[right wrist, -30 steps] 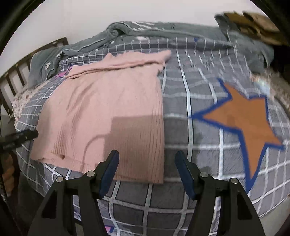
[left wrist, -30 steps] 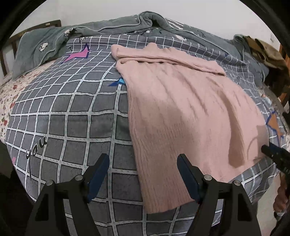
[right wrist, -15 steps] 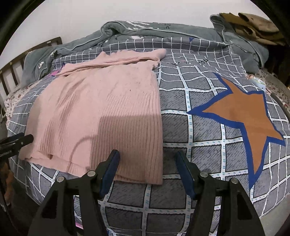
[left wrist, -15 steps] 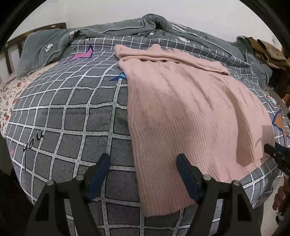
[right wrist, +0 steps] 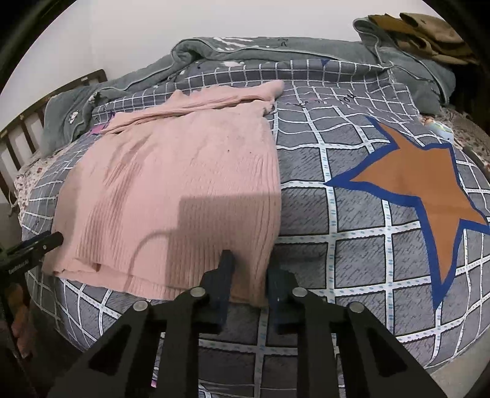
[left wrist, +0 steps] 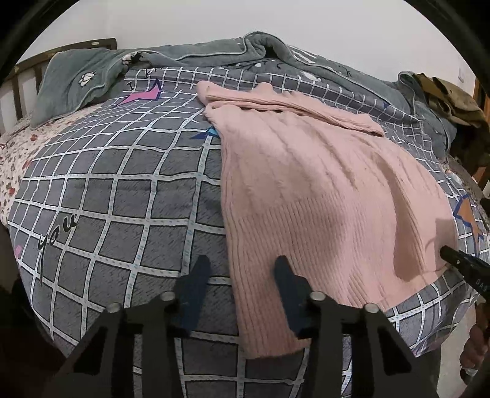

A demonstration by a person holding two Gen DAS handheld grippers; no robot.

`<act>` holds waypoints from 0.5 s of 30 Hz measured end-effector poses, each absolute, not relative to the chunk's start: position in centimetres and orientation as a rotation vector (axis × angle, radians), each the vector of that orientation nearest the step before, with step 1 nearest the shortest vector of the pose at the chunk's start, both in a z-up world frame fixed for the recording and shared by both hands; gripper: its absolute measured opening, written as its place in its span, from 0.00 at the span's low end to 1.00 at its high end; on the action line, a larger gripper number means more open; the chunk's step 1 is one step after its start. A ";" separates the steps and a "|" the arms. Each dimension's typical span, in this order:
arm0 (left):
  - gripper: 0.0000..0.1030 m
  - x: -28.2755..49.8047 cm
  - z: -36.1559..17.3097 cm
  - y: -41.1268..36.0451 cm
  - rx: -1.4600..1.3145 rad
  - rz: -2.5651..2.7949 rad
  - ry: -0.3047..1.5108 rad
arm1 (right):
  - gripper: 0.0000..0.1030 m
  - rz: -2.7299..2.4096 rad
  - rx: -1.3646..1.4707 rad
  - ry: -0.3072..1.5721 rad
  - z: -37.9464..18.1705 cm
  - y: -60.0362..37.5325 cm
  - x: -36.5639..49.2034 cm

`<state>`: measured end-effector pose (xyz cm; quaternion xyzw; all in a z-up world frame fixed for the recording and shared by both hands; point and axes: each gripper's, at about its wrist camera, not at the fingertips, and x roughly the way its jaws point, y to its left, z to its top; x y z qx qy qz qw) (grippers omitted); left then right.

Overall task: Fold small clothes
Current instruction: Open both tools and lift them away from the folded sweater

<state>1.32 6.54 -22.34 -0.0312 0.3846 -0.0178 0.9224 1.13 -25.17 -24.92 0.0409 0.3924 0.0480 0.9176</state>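
Observation:
A pink ribbed knit sweater (left wrist: pixel 321 196) lies flat on the bed, its hem toward me and its sleeves folded across the far end; it also shows in the right wrist view (right wrist: pixel 183 183). My left gripper (left wrist: pixel 242 275) is open, its jaws standing either side of the hem's near left corner. My right gripper (right wrist: pixel 249 269) has its jaws closing around the hem's near right corner, with pink fabric between the fingers. Its tip also shows at the right edge of the left wrist view (left wrist: pixel 453 258).
The bed has a grey checked duvet (left wrist: pixel 122 199) with an orange star (right wrist: pixel 413 183). A grey-green blanket (left wrist: pixel 214 55) is bunched along the far side. Brown clothes (right wrist: pixel 428 27) lie at the far right. A wooden headboard (left wrist: pixel 18 79) stands at left.
Both grippers moved forward to the sweater's hem. The right gripper's jaws narrowed from wide open around the hem corner. The left jaws narrowed somewhat.

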 end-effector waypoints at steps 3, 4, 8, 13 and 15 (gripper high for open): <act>0.26 1.1 -22.3 6.2 -0.064 -0.063 0.789 | 0.20 0.102 0.091 0.818 -24.9 -25.2 1.3; 0.26 1.1 -22.4 6.0 -0.064 -0.065 0.788 | 0.20 0.109 0.106 0.824 -24.9 -25.4 1.4; 0.25 0.9 -22.4 5.9 -0.081 -0.082 0.789 | 0.21 0.132 0.114 0.826 -24.9 -25.8 1.5; 0.42 1.3 -22.4 5.4 -0.096 -0.113 0.794 | 0.27 0.125 0.105 0.812 -24.9 -25.3 1.3; 0.42 1.4 -22.5 5.1 -0.090 -0.099 0.783 | 0.37 0.146 0.103 0.808 -24.9 -25.1 1.3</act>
